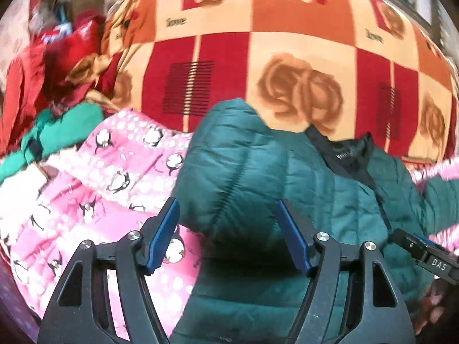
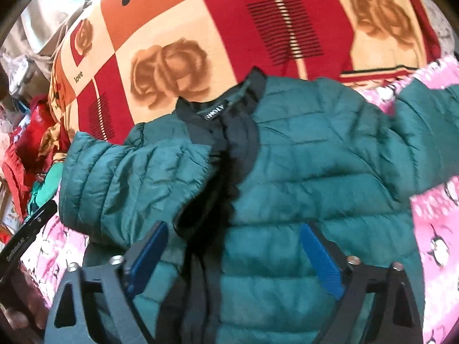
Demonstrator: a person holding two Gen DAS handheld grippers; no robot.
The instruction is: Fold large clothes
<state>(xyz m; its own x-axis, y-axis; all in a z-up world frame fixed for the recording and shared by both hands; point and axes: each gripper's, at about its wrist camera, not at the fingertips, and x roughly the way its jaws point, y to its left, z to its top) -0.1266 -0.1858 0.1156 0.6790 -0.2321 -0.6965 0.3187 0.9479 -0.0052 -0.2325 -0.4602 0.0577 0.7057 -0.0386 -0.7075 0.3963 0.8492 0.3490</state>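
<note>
A dark green quilted puffer jacket (image 2: 301,177) with a black collar lies front-up on a pink penguin-print blanket (image 1: 94,177). One sleeve (image 2: 123,172) is folded in across its chest; the other sleeve (image 2: 424,132) stretches out to the right. In the left wrist view the jacket (image 1: 258,172) fills the centre and right. My left gripper (image 1: 228,218) is open, its blue pads just above the folded sleeve, holding nothing. My right gripper (image 2: 235,243) is open over the jacket's lower front, holding nothing. The right gripper's body also shows at the edge of the left wrist view (image 1: 427,255).
A red, orange and cream rose-print blanket (image 1: 287,57) covers the bed behind the jacket. A heap of red and green clothes (image 1: 57,86) lies at the left. The left gripper's body (image 2: 25,238) shows at the right wrist view's left edge.
</note>
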